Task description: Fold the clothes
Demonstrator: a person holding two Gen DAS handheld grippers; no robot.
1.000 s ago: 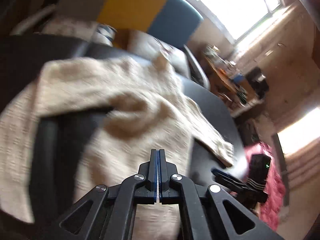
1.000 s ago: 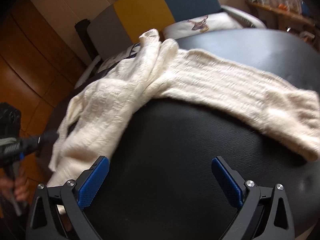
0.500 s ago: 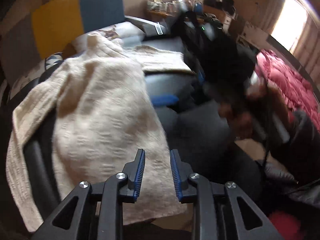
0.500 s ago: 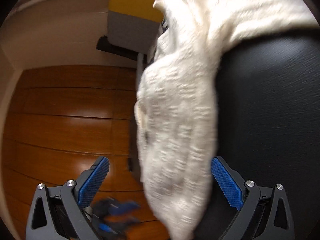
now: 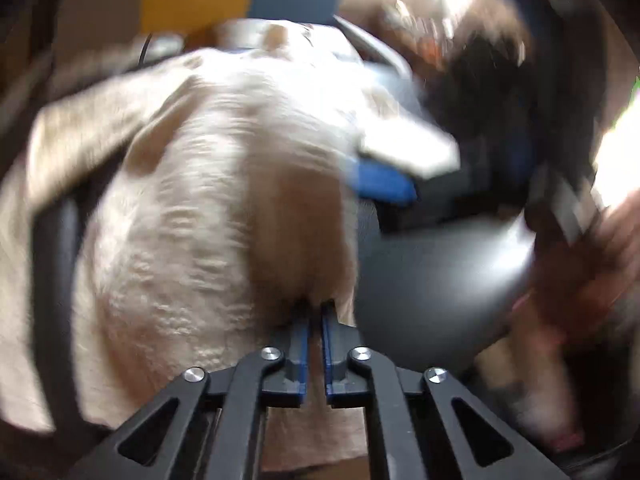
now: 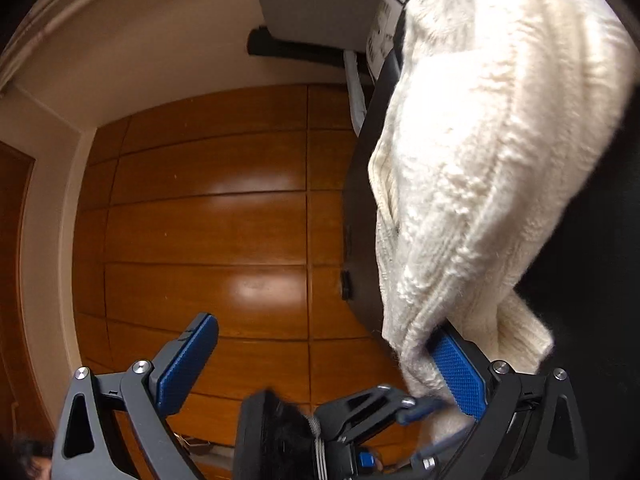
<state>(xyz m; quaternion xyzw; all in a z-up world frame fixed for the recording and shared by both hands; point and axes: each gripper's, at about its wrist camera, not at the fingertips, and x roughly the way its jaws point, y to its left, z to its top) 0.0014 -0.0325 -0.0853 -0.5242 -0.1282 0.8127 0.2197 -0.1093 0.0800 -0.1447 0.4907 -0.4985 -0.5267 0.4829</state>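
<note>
Motion blur smears most of the left wrist view: the cream knitted sweater (image 5: 192, 208) reads as a soft pale mass draped over a dark rounded cushion (image 5: 432, 280), and the person's hand (image 5: 592, 264) at the right edge is only a pinkish smudge. The left gripper (image 5: 315, 320) has its blue-lined fingers (image 5: 301, 344) nearly together, having just been closing, with the tips pressed into the sweater's lower edge; a thin fold of knit appears to be caught between them, though the blur makes that hard to confirm.

The right wrist view is sharper. The sweater (image 6: 480, 168), thick and fuzzy with ribbed and cable-patterned rows, hangs over the edge of the black leather-like cushion (image 6: 364, 208), its top cut off by the frame. The right gripper (image 6: 324, 364) stands wide apart; its textured blue right pad (image 6: 456, 368) lies against the hem, the left one clear of it. Glossy wooden panels (image 6: 208, 232) fill the background. The left gripper shows blurred at the bottom edge.
</note>
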